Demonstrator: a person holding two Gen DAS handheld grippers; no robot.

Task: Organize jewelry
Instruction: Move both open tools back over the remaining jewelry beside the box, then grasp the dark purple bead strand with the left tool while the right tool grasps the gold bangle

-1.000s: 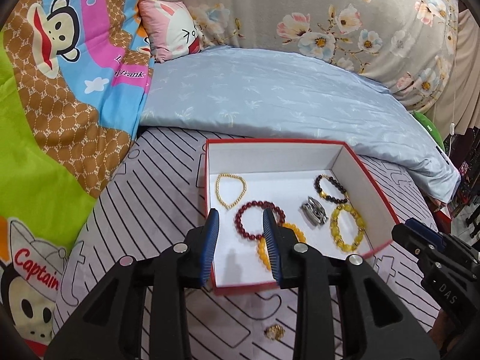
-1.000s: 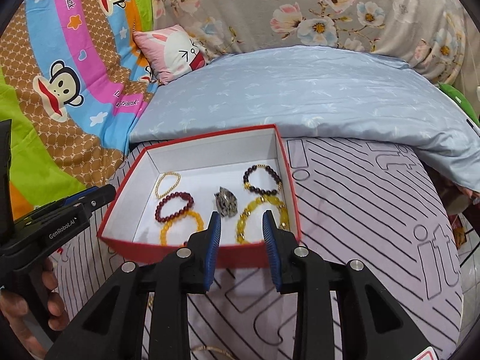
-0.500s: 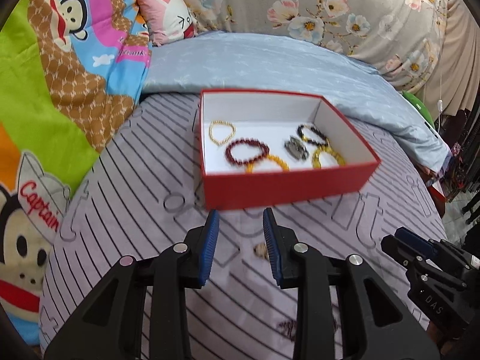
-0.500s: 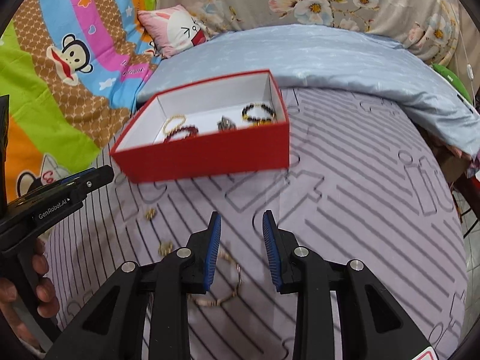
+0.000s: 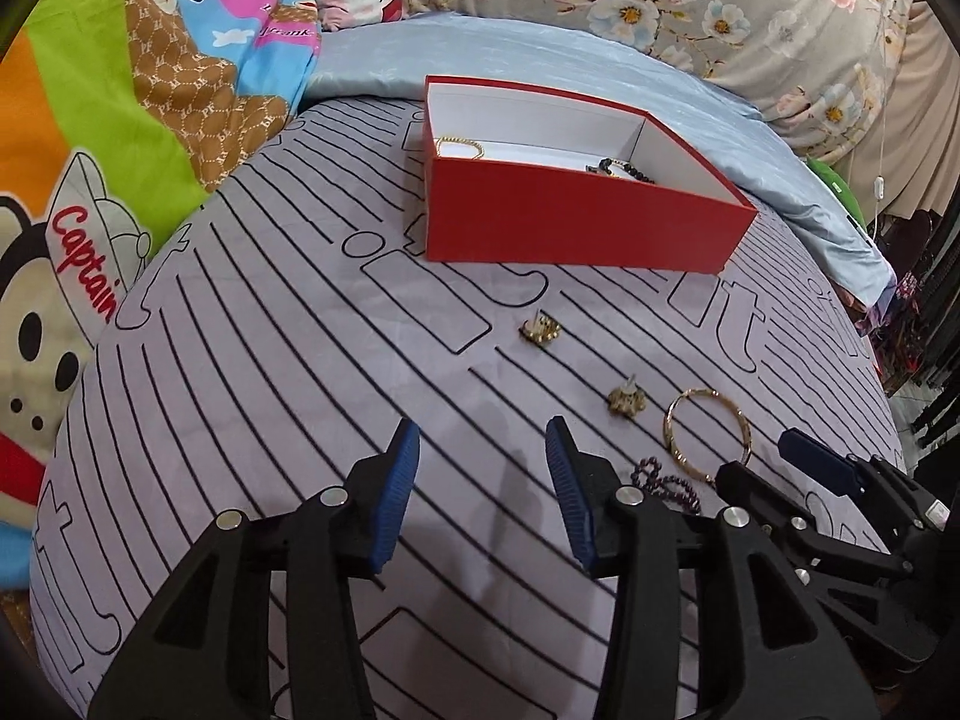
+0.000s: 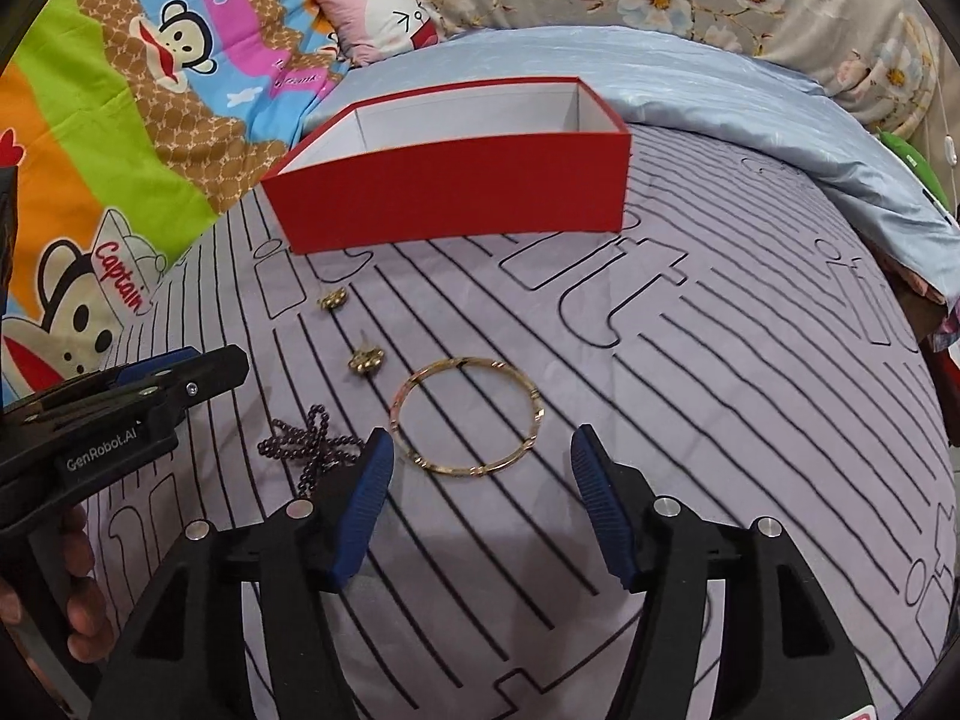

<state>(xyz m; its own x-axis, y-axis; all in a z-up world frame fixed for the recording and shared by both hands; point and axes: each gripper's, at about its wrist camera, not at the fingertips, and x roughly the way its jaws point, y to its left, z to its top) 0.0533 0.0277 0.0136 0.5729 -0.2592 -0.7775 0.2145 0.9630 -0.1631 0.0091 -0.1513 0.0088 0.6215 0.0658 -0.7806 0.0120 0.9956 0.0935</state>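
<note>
Both grippers stand open and empty: our right gripper (image 6: pixel 483 468) has just been spreading its jaws, with nothing between the pads, and our left gripper (image 5: pixel 483 468) has just been widening too, over bare sheet. A second ago both hung above the red box; now they have dropped low over the near part of the bed (image 6: pixel 690 360), so the box interior is mostly hidden behind its front wall. We read that as the end of one drop-off and the start of the next pick (likely one piece per gripper, though that is our guess).

Nearest to the right gripper lies the gold bangle (image 6: pixel 468 417), flat on the striped sheet, just ahead of the fingertips and slightly left of centre between them. Being a ring, it has no real long axis; in this view it looks a little wider across the bed than deep. Just to its left, toward the bed's left edge, sits the dark bead string (image 6: pixel 315 447), crumpled into a cross with strands pointing several ways, partly tucked behind the left blue finger. It also lies just right of the left gripper's fingertips in the left wrist view.

Further on, two small gold earrings (image 6: pixel 366 359) and (image 6: pixel 333 299) lie in a line running away toward the box, apart from each other.

Farthest is the red box (image 6: pixel 456 192), toward the head of the bed, its long side across our view; a gold chain (image 5: pixel 459 145) and a dark bead bracelet (image 5: pixel 624 167) peek over the wall.
</note>
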